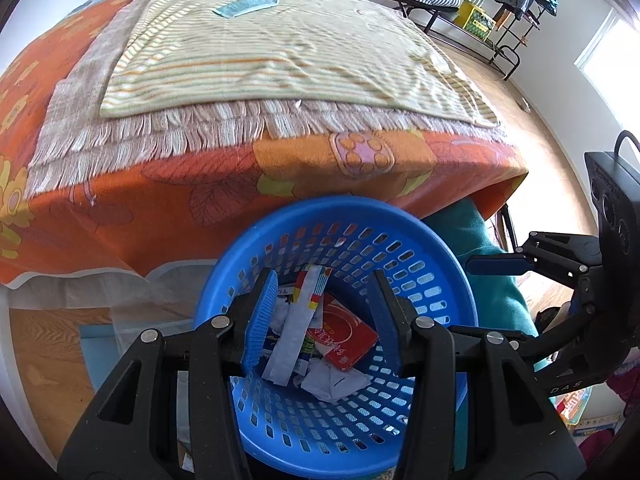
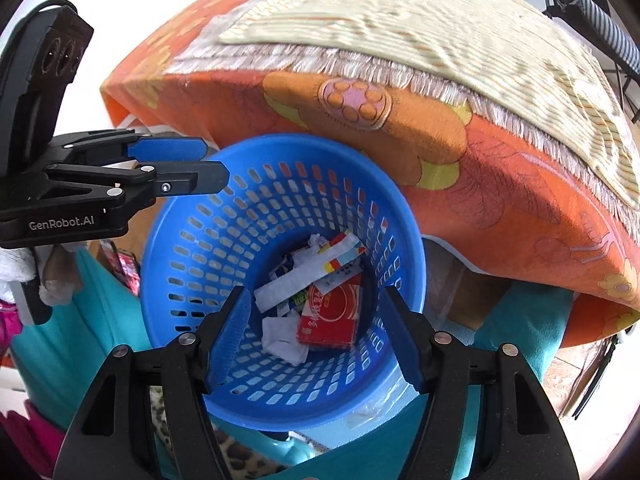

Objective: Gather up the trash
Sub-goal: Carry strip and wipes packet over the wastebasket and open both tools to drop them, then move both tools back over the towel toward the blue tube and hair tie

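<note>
Hovering both grippers over the blue basket (image 1: 340,240), I see the collected trash lying at its bottom: a red packet (image 1: 348,332), a long white wrapper strip (image 1: 296,320) and crumpled white paper (image 1: 332,384). My left gripper (image 1: 324,316) points steeply down into the basket mouth, its jaws parted with nothing between the pads; I'd call it released. My right gripper (image 2: 316,332) hangs over the same opening, jaws spread wide and likewise empty.

What I judge to be the one piece of trash left is the pale blue wrapper (image 1: 246,5) out on the striped yellow cloth (image 1: 280,60), well apart from both grippers, up and beyond the basket on the far part of the worktop (image 1: 120,216). Its long axis runs roughly crosswise in the left wrist view, tilted a little, with a dark object just beside its far end that I cannot identify. I can't say which hand is nearer; either one has to lift clear of the basket rim and travel across the fringe and the cloth.

The surface is soft: an orange flowered cover, a fringed mat, then the striped cloth on top, rumpled in places, so a flat wrapper may be hard to pinch without catching fabric. Beyond are a wooden floor, a clothes rack (image 1: 520,0) and a bright window at the right.
</note>
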`<state>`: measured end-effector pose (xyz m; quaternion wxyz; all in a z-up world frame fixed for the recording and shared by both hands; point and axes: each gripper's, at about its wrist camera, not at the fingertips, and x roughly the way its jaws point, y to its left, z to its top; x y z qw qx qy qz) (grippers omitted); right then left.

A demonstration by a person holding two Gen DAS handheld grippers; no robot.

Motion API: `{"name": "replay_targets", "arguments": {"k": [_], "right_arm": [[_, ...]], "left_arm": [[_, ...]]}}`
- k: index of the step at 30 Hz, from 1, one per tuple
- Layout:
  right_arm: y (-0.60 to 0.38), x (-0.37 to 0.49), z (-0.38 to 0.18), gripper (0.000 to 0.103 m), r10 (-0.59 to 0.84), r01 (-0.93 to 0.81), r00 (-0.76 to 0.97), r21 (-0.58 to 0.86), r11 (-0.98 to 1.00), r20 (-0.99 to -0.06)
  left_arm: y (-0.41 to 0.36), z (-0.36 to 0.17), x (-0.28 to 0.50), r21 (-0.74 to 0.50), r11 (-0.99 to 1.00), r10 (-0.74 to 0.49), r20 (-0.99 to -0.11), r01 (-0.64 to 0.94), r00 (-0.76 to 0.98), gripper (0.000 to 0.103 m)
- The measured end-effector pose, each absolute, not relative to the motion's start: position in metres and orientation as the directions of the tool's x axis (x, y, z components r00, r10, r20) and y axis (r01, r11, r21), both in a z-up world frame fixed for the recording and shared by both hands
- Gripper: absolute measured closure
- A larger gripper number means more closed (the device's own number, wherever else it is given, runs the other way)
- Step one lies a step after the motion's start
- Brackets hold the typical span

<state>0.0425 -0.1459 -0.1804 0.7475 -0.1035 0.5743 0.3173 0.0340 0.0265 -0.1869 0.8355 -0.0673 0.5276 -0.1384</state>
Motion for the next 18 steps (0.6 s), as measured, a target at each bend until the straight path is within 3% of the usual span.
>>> {"name": "replay_targets", "arguments": {"k": [15, 18], "right_arm": [[-0.16, 0.108, -0.137, 0.037, 0.398, -0.538, 0.268, 0.206, 0.817, -0.877], [-0.16, 0.132, -0.124, 0.037, 0.396, -0.53, 0.307, 0.191, 0.826, -0.865]], "left_arm": [[0.04, -0.145, 0.121, -0.23, 0.945, -0.315, -0.831, 0.232, 0.459, 0.055], [0.041, -0.138, 0.147, -0.226, 0.935, -0.333, -0.824, 0.272, 0.458, 0.043]]}}
